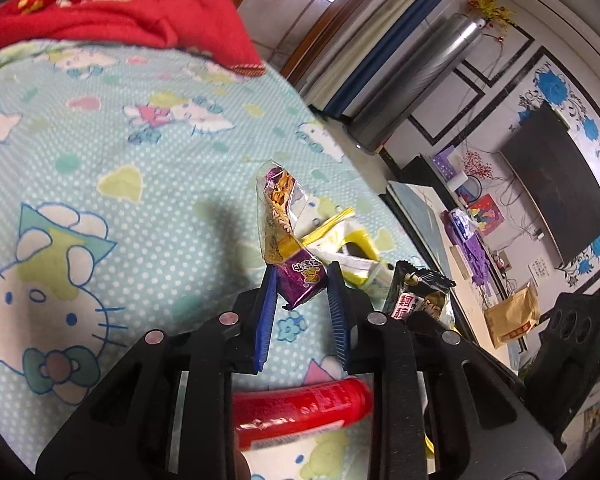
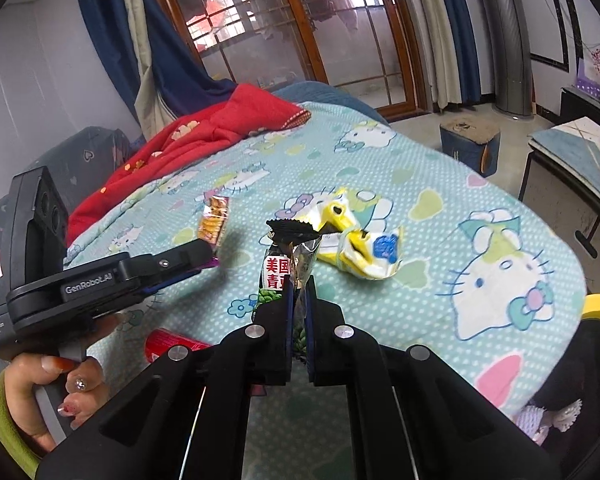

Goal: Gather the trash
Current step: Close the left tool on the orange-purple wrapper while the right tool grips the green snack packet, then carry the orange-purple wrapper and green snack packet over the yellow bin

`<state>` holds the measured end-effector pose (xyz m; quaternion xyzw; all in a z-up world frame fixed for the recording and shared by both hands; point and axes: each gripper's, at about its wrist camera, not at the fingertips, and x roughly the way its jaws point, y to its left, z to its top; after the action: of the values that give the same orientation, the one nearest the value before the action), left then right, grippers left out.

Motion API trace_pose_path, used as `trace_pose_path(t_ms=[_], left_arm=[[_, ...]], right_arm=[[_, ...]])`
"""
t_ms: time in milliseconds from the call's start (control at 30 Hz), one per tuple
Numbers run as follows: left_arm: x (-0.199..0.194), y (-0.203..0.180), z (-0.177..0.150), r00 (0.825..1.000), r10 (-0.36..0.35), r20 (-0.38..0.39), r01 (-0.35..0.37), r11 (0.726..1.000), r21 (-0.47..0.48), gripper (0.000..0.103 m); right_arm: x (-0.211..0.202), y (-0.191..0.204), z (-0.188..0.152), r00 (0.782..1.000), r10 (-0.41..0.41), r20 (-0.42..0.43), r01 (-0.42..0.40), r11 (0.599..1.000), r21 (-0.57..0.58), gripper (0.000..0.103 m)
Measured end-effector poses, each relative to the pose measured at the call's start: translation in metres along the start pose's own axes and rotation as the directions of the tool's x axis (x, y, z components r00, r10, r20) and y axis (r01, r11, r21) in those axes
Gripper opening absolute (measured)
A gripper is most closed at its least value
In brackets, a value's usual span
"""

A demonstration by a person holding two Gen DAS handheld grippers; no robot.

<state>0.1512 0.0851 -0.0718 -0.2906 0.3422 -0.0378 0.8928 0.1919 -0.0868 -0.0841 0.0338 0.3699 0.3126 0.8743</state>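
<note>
The left gripper (image 1: 302, 280) pinches the lower end of a purple wrapper (image 1: 280, 236), which stands up above its blue pads over the bed (image 1: 140, 160). The right gripper (image 2: 299, 284) is clamped tight on a black wrapper (image 2: 286, 256) that rises upright from its jaws. Just beyond both, a crumpled yellow wrapper (image 2: 356, 236) lies on the blanket near the bed's middle. A red can (image 1: 300, 412) lies near the bed's near edge, under the left gripper. A hand (image 2: 40, 392) grips the left tool's handle.

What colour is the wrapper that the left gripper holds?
Purple with gold, partly clear: the snack wrapper in the left gripper, best in the left wrist view.
</note>
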Motion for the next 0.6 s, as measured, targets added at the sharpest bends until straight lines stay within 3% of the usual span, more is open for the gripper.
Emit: trace_pose_path(t_ms=[600], left_arm=[[-0.016,-0.065,-0.013,0.996,-0.092,0.010,0.089,0.982,0.167,0.019]], right_arm=[[-0.071,-0.052,-0.001,0.992,-0.112,0.067,0.109,0.993,0.040,0.005]])
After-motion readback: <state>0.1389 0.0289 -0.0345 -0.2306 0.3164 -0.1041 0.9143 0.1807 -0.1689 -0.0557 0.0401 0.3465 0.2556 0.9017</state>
